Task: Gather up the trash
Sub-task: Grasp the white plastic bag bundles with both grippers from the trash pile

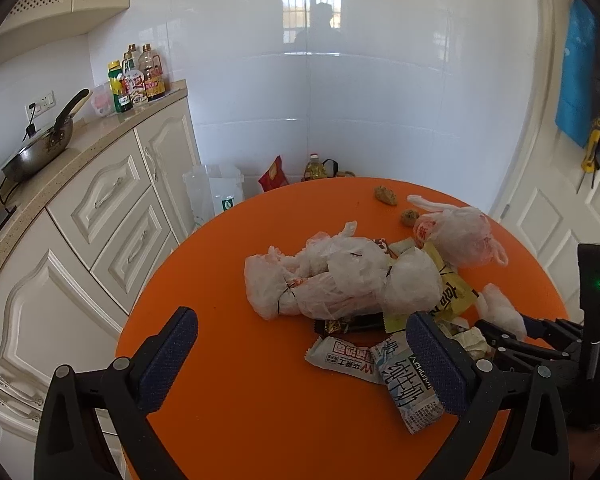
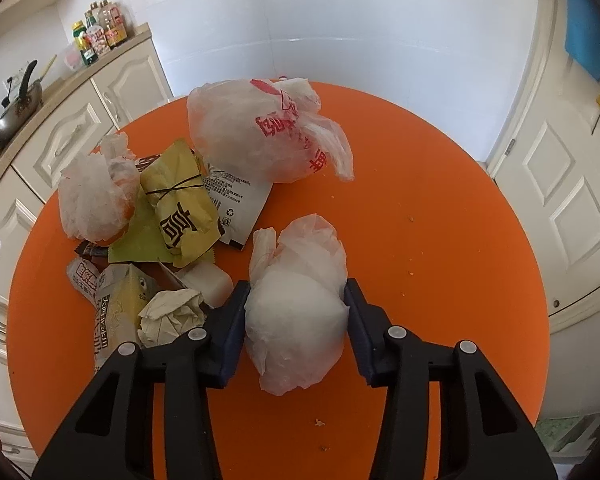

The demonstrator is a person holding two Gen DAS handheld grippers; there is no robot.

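Left tongs (image 1: 302, 346) spread wide over orange bench (image 1: 228, 380), nothing between pads; white milk wrapper (image 1: 410, 384) lies by right pad. Trash pile (image 1: 340, 280) at 12 o'clock from them. Right tongs (image 2: 296, 312) pinch small white bag (image 2: 296, 316), both pads touching its sides, bag resting on bench. Bigger printed bag (image 2: 260, 128) at 12 o'clock.
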